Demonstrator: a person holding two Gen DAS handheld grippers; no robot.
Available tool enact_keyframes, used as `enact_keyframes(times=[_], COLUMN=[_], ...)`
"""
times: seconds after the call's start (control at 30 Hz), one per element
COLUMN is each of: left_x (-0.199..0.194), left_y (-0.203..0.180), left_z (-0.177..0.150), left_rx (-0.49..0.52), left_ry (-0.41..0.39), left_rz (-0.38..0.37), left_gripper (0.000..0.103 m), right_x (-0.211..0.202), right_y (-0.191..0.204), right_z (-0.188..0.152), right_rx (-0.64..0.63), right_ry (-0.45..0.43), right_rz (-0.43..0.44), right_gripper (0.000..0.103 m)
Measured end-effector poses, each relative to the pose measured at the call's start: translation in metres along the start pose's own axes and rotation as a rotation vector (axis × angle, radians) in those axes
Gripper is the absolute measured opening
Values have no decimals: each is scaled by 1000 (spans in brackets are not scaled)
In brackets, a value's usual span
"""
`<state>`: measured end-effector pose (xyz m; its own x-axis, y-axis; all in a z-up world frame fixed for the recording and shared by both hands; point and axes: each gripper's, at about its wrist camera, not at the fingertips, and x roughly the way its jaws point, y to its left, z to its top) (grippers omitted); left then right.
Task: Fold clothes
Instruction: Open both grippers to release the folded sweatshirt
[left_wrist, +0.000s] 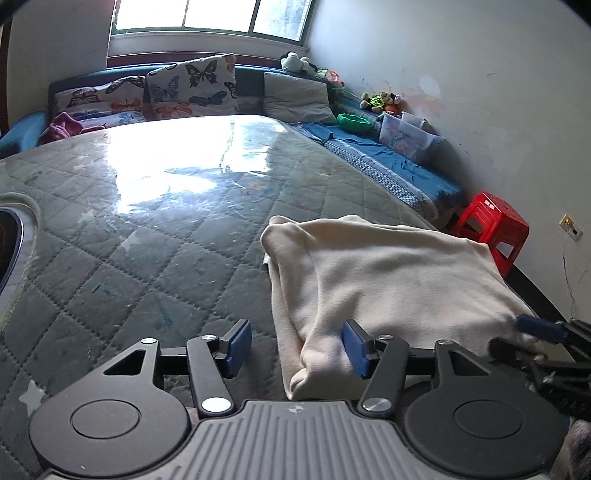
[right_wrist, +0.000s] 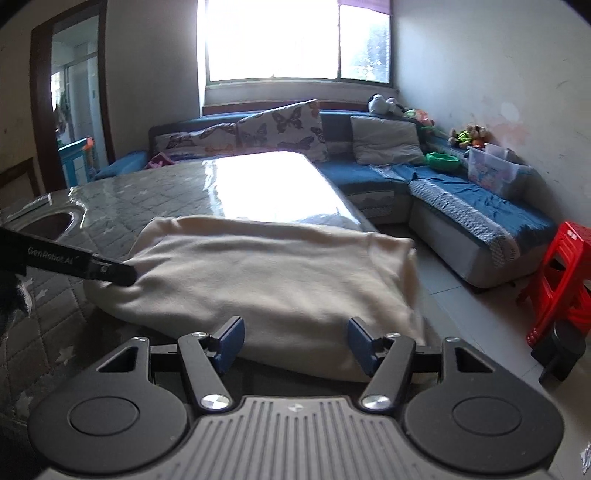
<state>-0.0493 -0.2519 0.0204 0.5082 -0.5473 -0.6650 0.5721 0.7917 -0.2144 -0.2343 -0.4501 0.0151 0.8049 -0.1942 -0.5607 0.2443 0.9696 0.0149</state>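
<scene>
A cream garment (left_wrist: 384, 277) lies folded into a rough rectangle on the quilted grey table top (left_wrist: 129, 240), near its right corner. My left gripper (left_wrist: 297, 349) is open at the garment's near left corner, which bulges up between the blue pads. The other gripper (left_wrist: 535, 330) shows at the garment's right edge. In the right wrist view the same cream garment (right_wrist: 266, 277) fills the middle, and my right gripper (right_wrist: 297, 345) is open over its near edge with cloth between the fingers. The left gripper's black finger (right_wrist: 110, 271) rests against the garment's left edge.
A blue corner sofa (right_wrist: 480, 210) with butterfly cushions (left_wrist: 192, 88), a grey pillow (right_wrist: 384, 140), a clear plastic box (right_wrist: 495, 173) and soft toys runs behind and to the right. A red plastic stool (right_wrist: 561, 280) stands on the tiled floor. A dark oval dish (left_wrist: 7, 243) sits at the table's left edge.
</scene>
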Motion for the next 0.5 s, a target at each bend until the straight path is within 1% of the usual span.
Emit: enact_keyframes(times=[0.1, 0.23, 0.4, 0.5], left_x=[-2, -4, -8, -10], left_y=[-1, -1, -3, -3], left_z=[-1, -2, -3, -4], left_rx=[-8, -19, -33, -41], left_ry=[-3, -7, -13, -16], left_rz=[14, 34, 58, 72], left_gripper=[60, 60, 61, 61], right_x=[-2, 1, -6, -3], right_y=[-13, -25, -28, -30], right_z=[0, -6, -3, -1], right_rx=[24, 52, 64, 64], right_ry=[-10, 6, -48, -63], right_rz=[-19, -29, -7, 16], right_gripper=[64, 64, 66, 66])
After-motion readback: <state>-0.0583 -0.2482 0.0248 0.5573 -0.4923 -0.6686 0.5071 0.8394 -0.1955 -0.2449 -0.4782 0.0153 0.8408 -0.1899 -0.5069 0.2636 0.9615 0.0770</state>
